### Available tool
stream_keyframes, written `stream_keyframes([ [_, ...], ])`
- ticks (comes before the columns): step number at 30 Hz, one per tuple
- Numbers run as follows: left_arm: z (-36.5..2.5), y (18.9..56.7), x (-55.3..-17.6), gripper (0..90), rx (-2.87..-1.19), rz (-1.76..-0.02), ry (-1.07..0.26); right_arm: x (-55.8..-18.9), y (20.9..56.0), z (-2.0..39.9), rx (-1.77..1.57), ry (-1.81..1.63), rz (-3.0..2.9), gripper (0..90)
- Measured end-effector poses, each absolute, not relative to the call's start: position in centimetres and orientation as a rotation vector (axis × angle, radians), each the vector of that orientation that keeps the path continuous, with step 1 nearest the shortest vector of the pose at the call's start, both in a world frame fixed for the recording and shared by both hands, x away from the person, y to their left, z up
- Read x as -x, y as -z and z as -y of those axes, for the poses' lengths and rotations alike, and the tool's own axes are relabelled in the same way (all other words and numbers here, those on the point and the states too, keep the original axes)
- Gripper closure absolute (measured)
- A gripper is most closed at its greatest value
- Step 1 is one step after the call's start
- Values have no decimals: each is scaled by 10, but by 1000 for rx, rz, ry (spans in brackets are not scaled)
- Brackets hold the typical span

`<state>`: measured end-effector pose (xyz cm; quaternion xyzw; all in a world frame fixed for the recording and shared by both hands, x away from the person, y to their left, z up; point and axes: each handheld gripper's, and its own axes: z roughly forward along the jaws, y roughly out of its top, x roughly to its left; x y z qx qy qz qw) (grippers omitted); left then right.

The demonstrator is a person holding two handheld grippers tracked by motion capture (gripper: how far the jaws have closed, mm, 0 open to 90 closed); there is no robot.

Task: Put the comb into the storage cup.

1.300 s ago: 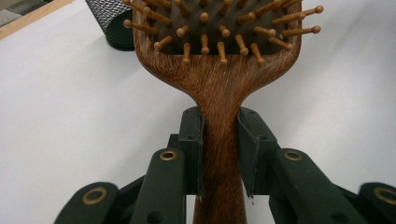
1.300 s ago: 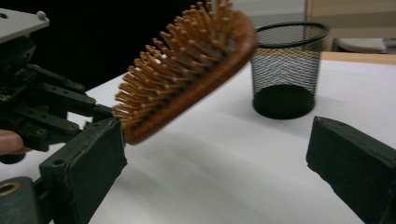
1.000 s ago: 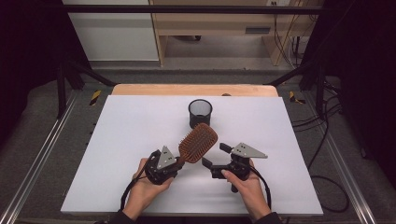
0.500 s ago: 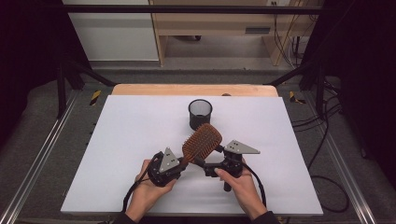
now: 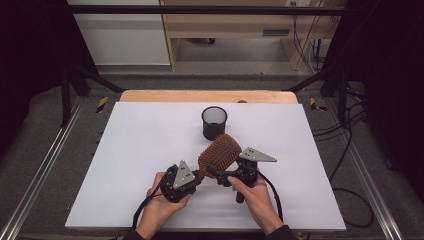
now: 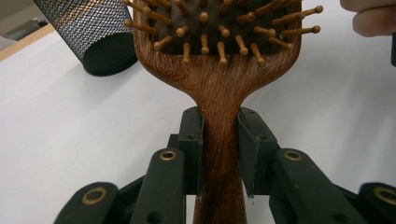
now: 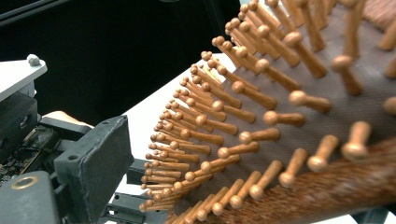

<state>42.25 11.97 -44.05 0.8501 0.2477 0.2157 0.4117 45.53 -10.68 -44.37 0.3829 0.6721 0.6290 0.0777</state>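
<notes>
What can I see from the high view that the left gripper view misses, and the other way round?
High view: the whole white table, its wooden far edge, and the floor around it. Left gripper view: close up, the left claw with its pads pressed on either side of the brush's neck, plus the wood grain and round-tipped wooden bristles. Both: the wooden hairbrush held in that claw, and the black mesh cup beyond it.

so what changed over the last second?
The right gripper came in leftward against the hairbrush head, and its jaws have just been closing, with the brush beside one pad, not yet gripped. The left gripper stays clamped on the brush handle; the mesh cup is unmoved.
</notes>
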Motion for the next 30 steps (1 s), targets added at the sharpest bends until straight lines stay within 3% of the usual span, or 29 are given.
stream_keyframes([
  [30,-122,442,-422,727,-2120,-615,-543,-454,440,110,-1159,-1938,-1980,223],
])
